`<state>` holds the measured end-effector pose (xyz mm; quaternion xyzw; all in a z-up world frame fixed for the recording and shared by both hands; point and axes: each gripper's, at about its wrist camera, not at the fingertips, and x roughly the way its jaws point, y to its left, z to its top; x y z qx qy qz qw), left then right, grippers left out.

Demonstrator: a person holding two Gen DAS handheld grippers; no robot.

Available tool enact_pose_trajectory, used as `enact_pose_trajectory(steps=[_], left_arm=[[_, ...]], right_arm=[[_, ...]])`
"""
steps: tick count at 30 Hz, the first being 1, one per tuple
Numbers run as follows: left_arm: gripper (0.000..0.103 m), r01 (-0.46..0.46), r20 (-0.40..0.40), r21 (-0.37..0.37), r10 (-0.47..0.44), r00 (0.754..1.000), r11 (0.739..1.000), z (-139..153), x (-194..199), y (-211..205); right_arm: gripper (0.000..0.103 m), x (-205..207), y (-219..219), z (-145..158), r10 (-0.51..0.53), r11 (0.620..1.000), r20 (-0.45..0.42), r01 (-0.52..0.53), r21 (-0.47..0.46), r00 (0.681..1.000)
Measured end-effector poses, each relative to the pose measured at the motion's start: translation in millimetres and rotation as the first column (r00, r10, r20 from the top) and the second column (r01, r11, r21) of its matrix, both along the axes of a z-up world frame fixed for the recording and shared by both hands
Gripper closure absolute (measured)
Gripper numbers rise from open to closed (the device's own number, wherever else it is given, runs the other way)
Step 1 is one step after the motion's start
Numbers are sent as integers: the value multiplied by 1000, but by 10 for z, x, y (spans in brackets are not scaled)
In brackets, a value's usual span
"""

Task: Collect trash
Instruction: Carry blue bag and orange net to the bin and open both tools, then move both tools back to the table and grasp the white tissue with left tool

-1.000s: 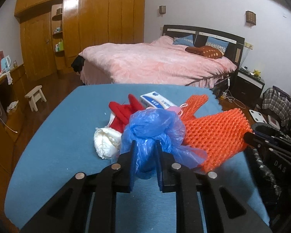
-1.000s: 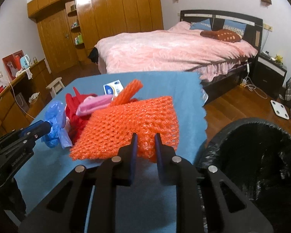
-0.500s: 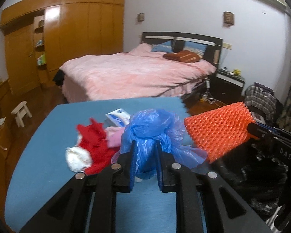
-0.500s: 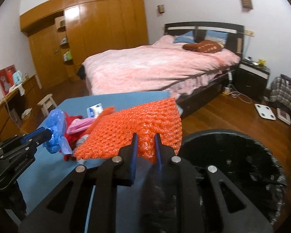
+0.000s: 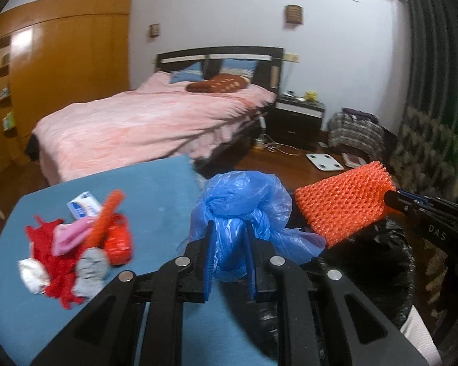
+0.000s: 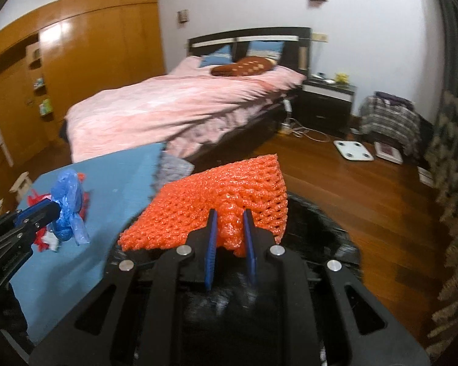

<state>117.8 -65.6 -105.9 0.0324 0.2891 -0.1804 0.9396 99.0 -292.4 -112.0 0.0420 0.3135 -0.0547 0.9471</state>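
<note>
Location: home bedroom. Indicators: bed (image 5: 155, 119) with pink cover and pillows (image 5: 216, 84), dark headboard (image 6: 250, 38), nightstand (image 6: 328, 97), wooden wardrobe (image 6: 85, 58), wood floor (image 6: 351, 189), scale (image 6: 353, 150), wall lamps (image 5: 293, 14).

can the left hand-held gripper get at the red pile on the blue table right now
Probably not as things stand. The left hand-held gripper is shut on the blue plastic bag, so its jaws are full. The red pile lies uncovered on the blue table.
</note>
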Motion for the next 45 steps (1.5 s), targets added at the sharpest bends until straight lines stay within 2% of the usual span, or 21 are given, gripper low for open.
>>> enact_pose_trajectory(steps=[7, 11, 12, 14, 15, 19, 21, 24, 27, 32, 37, 45], left_arm=[[85, 91, -20, -19, -91, 996, 996, -70, 53, -418], [82, 125, -25, -32, -126, 992, 992, -72, 103, -541], [77, 133, -31, -37, -134, 991, 990, -76, 108, -562], [61, 140, -38, -48, -142, 989, 989, -82, 121, -548], [50, 142, -40, -61, -144, 989, 988, -80, 112, -534], [40, 142, -39, -65, -145, 989, 988, -96, 130, -491], [38, 128, -39, -63, -130, 991, 990, -100, 129, -432], [28, 73, -14, -52, -74, 997, 996, -55, 119, -266], [21, 19, 9, -32, -19, 1000, 999, -24, 108, -54], [15, -81, 21, -15, 82, 996, 997, -11, 93, 393], [12, -209, 31, 10, 208, 978, 978, -37, 68, 909], [12, -398, 38, 46, 396, 917, 916, -135, 65, 1759]], right_arm=[[86, -92, -314, -141, -75, 997, -25, 75, 11, 997], [81, -120, -351, -197, -91, 996, -34, 91, 7, 995], [79, -127, -364, -212, -96, 995, -37, 96, 7, 995], [76, -138, -380, -230, -110, 994, -42, 110, 2, 993], [72, -145, -385, -235, -113, 994, -45, 113, 1, 993], [56, -160, -392, -244, -127, 992, -53, 127, -6, 990], [34, -170, -378, -236, -132, 991, -47, 132, -9, 990], [12, -179, -323, -191, -129, 992, -24, 129, -15, 991], [8, -165, -236, -144, -99, 995, -10, 99, -2, 995], [7, -38, 85, -90, -39, 999, 4, 39, 26, 999], [7, 165, 528, -45, 48, 997, 21, -49, 52, 999], [7, 458, 1330, -1, 204, 978, 59, -206, 39, 977]])
